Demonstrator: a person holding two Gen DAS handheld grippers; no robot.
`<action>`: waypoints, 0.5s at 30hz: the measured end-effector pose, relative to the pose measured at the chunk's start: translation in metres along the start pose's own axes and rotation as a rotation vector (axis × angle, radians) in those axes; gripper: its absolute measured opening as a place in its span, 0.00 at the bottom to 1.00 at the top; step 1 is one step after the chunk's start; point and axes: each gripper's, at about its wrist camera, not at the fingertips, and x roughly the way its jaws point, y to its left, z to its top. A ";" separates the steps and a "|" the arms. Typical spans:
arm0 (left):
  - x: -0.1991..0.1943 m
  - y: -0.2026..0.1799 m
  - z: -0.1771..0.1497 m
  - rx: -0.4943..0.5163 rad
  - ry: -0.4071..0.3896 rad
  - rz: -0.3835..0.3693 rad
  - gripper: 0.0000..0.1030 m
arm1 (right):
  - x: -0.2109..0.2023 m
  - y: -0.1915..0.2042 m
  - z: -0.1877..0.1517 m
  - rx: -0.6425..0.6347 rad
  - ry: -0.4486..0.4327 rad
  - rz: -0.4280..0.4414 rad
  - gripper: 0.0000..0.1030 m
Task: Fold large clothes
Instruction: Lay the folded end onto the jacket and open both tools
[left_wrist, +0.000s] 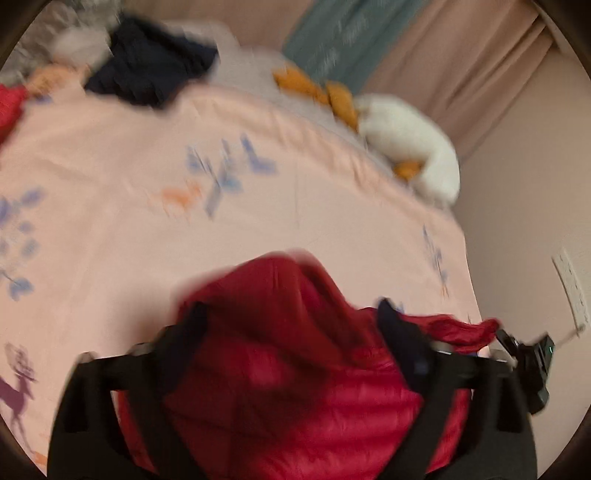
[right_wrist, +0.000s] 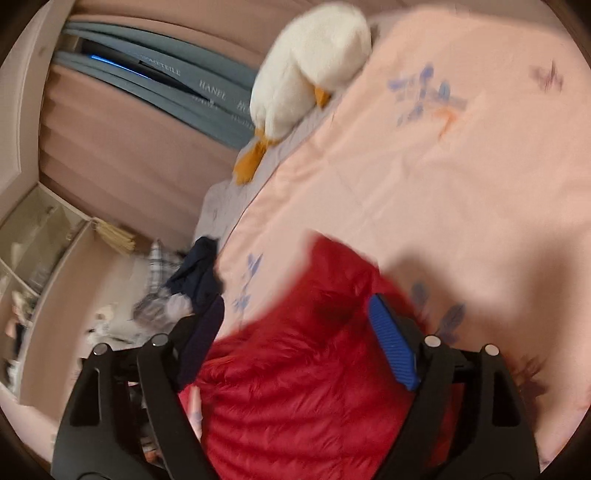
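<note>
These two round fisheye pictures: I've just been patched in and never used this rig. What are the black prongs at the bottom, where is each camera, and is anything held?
A person holds a two-finger gripper in each hand, and a camera on each looks forward along its fingers. The black prongs are those fingers.

The left gripper shows in the left wrist view, the right gripper in the right wrist view. Both stand open over a red puffy jacket on a pink bedspread; the pads don't press on it, so nothing is held.

Also on the bed: a white plush duck at the edge and dark navy clothing at the far end. Both pictures are motion-blurred.
</note>
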 end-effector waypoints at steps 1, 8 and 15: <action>-0.008 0.000 0.004 0.014 -0.028 0.005 0.94 | -0.003 0.007 0.000 -0.037 -0.002 -0.017 0.80; -0.028 0.000 -0.009 0.157 -0.003 0.104 0.94 | 0.015 0.057 -0.056 -0.518 0.134 -0.271 0.79; 0.013 0.007 -0.064 0.318 0.120 0.243 0.94 | 0.066 0.011 -0.083 -0.539 0.230 -0.474 0.79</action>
